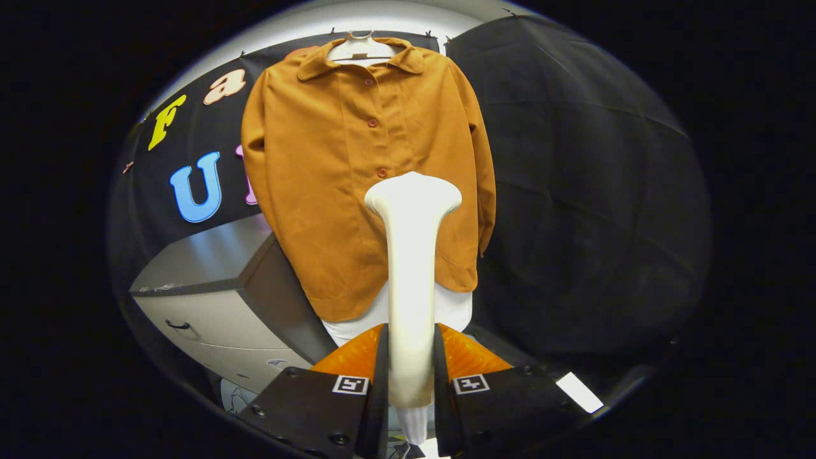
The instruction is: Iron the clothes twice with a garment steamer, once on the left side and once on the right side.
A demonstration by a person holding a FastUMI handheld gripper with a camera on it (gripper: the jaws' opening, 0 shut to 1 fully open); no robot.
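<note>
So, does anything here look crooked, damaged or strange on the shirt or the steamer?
Nothing stands out. The orange-brown buttoned shirt hangs straight on its white hanger, collar even and front closed. The gripper is shut on the white garment steamer, which stands upright in front of the shirt's lower front. A white layer shows below the hem.

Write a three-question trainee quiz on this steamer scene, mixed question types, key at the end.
1. True or false: the gripper is shut on the garment steamer.
2. The steamer's head is: A) below the hem of the orange shirt; B) in front of the shirt's lower middle; C) at the collar.
3. Fill in: the shirt hangs on a white ___, beside a grey cabinet.

Key: 1 true; 2 B; 3 hanger.
</note>
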